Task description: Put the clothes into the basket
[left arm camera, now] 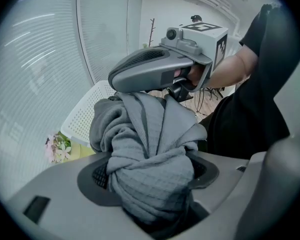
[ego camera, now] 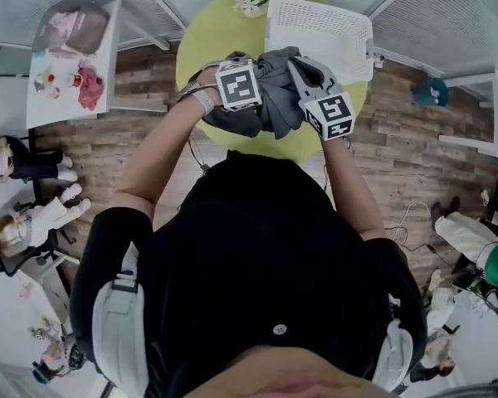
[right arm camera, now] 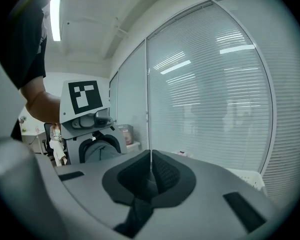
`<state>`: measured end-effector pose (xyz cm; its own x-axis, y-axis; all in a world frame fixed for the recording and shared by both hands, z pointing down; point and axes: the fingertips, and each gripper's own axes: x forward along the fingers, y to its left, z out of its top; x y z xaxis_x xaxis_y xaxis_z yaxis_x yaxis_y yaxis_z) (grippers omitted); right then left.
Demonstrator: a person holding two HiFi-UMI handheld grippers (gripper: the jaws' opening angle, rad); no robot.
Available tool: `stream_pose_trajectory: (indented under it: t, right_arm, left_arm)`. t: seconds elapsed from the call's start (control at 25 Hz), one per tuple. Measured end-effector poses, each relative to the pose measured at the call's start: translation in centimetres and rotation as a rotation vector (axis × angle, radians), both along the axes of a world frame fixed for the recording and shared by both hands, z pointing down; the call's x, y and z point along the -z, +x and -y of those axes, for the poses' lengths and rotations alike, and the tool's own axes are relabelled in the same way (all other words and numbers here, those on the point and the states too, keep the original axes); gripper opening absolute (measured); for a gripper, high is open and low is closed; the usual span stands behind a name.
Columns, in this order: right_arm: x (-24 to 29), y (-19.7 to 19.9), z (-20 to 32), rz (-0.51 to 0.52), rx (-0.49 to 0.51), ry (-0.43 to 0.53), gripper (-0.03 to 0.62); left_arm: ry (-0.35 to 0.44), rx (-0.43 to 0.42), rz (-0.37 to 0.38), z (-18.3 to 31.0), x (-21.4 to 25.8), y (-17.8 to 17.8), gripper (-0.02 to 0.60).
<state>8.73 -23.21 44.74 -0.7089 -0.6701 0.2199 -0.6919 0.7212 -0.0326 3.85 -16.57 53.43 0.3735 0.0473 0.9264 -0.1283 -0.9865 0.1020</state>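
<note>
A grey waffle-knit garment [ego camera: 272, 106] hangs bunched and twisted in the air, just before the white perforated basket [ego camera: 319, 31], perhaps touching its near rim.

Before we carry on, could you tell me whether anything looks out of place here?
Nothing spilled or damaged. The grey garment is merely bunched into a twisted wad, held by the left gripper and right gripper near the white basket.

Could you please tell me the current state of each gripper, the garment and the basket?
left gripper: shut on a thick bunch of the grey garment.
right gripper: shut on a thin fold of the grey garment.
grey garment: bunched, held up between both grippers over the green table.
white basket: on the green table beyond the garment, which is not yet inside.
</note>
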Motion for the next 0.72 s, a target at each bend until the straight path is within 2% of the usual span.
stream_pose_trajectory:
  t: [0.08, 0.2, 0.72]
  right_arm:
    - [0.7, 1.2, 0.4, 0.000, -0.022, 0.016, 0.026]
    - [1.8, 3.0, 0.9, -0.002, -0.062, 0.042, 0.026]
    - [4.2, 9.0, 3.8, -0.033, -0.201, 0.095, 0.026]
  left_arm:
    - [0.010, -0.014, 0.007, 0.7, 0.7, 1.1, 0.351]
    - [0.067, -0.047, -0.007, 2.6, 2.3, 3.3, 0.351]
    - [0.113, -0.137, -0.055, 7.9, 4.4, 9.6, 0.351]
